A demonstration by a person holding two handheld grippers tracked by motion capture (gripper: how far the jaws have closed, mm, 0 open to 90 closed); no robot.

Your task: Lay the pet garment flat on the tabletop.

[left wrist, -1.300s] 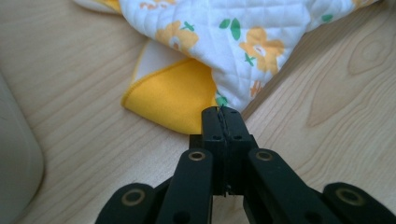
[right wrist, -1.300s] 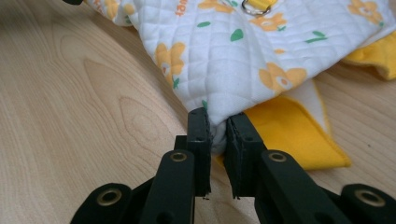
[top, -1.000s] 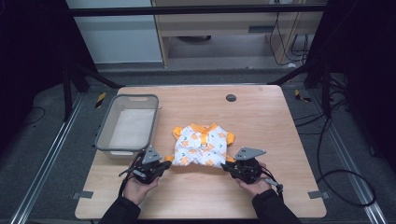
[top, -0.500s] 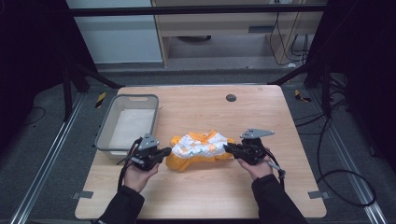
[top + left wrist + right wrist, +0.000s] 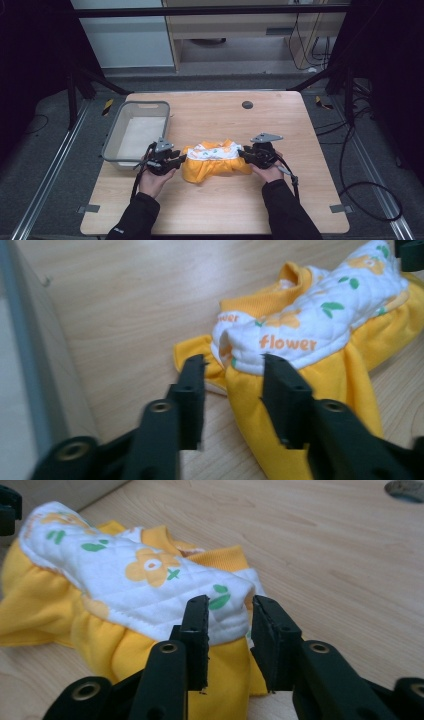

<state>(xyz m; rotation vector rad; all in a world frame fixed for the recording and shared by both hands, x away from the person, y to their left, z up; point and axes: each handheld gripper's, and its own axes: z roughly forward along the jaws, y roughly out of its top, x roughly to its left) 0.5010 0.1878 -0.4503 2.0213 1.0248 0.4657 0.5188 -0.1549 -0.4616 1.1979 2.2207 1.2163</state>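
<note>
- one yellow-and-white baby garment [image 5: 216, 160], middle of the surface [image 5: 300, 200]
- one grey basket [image 5: 116, 135], over around 10 o'clock
- two claws: left claw [image 5: 181, 159], right claw [image 5: 243, 154]
- one round dark grommet [image 5: 247, 105], 12 o'clock

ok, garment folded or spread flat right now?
Folded. The garment lies doubled over, its white quilted top lying over the bunched yellow skirt, between the left gripper and right gripper.

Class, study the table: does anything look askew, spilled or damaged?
Nothing looks spilled or damaged. The yellow garment lies bunched and half folded between the left tool and right tool, beside the grey basket.
</note>
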